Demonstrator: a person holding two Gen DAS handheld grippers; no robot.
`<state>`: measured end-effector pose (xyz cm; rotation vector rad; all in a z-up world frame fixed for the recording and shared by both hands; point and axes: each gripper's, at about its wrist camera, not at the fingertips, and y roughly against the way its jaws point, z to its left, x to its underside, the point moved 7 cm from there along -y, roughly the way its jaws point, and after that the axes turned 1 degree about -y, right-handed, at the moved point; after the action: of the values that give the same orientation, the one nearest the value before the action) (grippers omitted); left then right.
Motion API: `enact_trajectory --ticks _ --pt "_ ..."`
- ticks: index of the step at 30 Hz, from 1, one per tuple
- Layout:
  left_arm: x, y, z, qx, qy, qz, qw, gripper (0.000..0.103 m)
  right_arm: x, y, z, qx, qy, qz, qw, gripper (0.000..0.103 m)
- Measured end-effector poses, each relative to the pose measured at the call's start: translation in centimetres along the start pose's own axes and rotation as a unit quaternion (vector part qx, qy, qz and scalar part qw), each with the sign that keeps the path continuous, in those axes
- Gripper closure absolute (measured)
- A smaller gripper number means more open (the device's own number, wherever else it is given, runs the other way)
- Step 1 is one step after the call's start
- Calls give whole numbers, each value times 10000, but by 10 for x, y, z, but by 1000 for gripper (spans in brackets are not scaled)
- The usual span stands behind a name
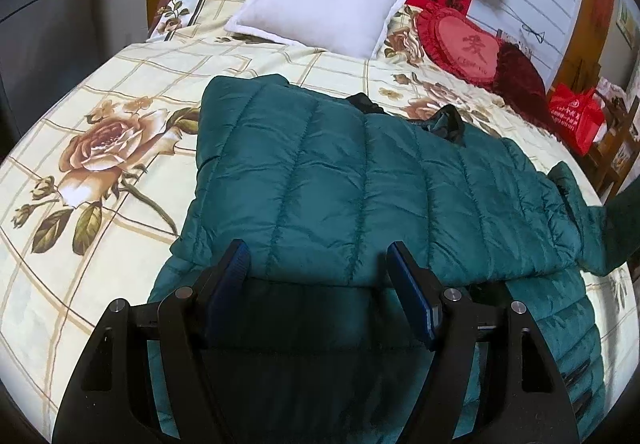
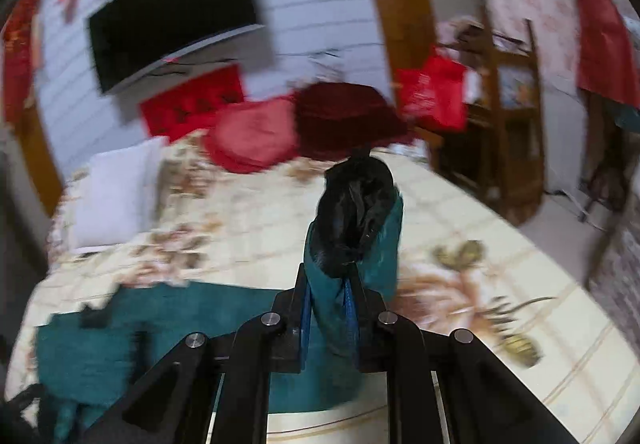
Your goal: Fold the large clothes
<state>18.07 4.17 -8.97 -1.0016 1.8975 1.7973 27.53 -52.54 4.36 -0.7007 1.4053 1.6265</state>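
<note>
Floral bedspread (image 1: 100, 84) beneath me, the teal quilted jacket (image 1: 340, 172) lies flat; my left gripper (image 1: 316, 264) hovers over its near edge, jaws wide, empty. From the right wrist, my right gripper (image 2: 330, 292) has clamped the jacket's sleeve (image 2: 356, 228), lifted clear; next, I judge, lay it across the body.

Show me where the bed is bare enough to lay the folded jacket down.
Bare bedspread lies left of the teal jacket, below the white pillow. Another open stretch sits beyond the jacket's right end, toward the bed's edge. The head is crowded: pillow, red heart cushion, dark red cushion.
</note>
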Motion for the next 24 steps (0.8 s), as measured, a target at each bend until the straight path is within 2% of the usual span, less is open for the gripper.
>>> enact_trajectory --ticks 3,8,12,14,19,20,22,24 --pt "-1 -2 8 -96 72 73 9999 31 12 18 66 -485 228 -61 9985 89" --pt "0 -8 24 -145 355 270 9989 31 53 34 188 -1440 682 13 9872 89" --pt "-3 -7 31 -144 459 269 9985 31 98 29 276 -2123 931 226 9725 89" --pt "-5 -6 32 -147 468 254 9985 31 122 17 307 -2326 970 401 9669 89" --pt "-10 -5 32 -5 534 204 9984 31 188 -24 359 -2670 1121 1057 9513 89" --pt "-11 -4 31 38 546 179 9983 31 203 -33 365 -2757 1120 1249 9465 88" --pt "-13 -3 27 156 517 135 9984 31 224 -44 369 -2710 1211 1390 9448 88" --pt "-15 -1 21 308 485 103 9983 31 229 -47 369 -2751 1217 1435 9428 88"
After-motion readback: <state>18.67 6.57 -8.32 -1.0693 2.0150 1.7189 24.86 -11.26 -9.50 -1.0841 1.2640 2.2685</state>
